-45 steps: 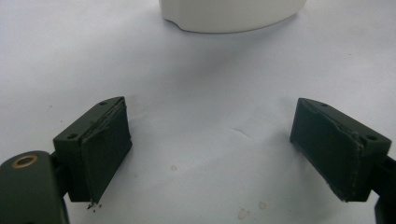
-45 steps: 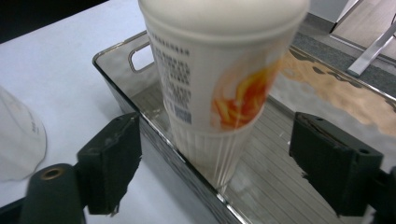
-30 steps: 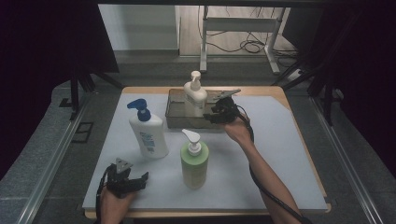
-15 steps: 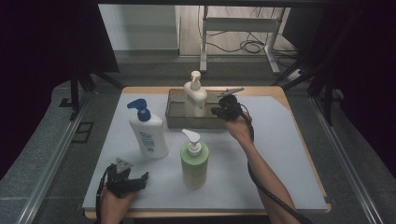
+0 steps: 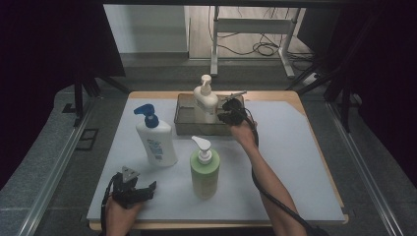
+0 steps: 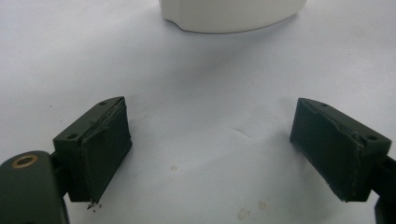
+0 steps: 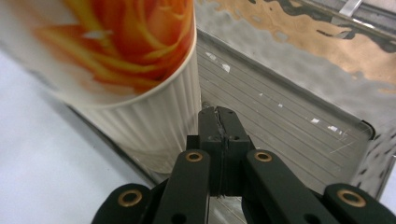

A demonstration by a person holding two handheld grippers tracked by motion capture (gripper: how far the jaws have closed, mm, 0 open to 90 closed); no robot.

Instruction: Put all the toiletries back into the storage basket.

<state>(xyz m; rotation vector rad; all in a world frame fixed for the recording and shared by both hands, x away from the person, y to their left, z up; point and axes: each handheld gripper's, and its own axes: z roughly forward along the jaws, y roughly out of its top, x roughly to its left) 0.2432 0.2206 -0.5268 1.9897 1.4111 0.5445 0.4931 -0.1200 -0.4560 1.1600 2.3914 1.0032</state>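
The left gripper point(image 5: 140, 189) is resting at the near-left corner of the white table mat point(image 5: 305, 162), held in the person's left hand point(image 5: 120, 214). In the left gripper view its two black jaws are standing wide apart over bare mat, with nothing between them; the rounded base of a white bottle is showing just ahead at the top edge. To the right of and beyond this gripper, the white bottle with a blue pump point(image 5: 155, 137) is standing upright on the mat. Further right and nearer the person, the green pump bottle point(image 5: 204, 169) is standing upright near the mat's middle. Behind these two, the metal tray point(image 5: 184, 120) is lying toward the far edge, and the white bottle with an orange label point(image 5: 205, 101) is standing upright inside it. Just right of that bottle, the right gripper point(image 5: 227, 112) is reaching over the tray, held by the right hand point(image 5: 243, 132) with the forearm extending across the mat. In the right gripper view its jaws are pressed together, holding nothing, with their tips above the ribbed tray floor point(image 7: 280, 126) just beside the base of the orange-labelled bottle point(image 7: 140, 93).
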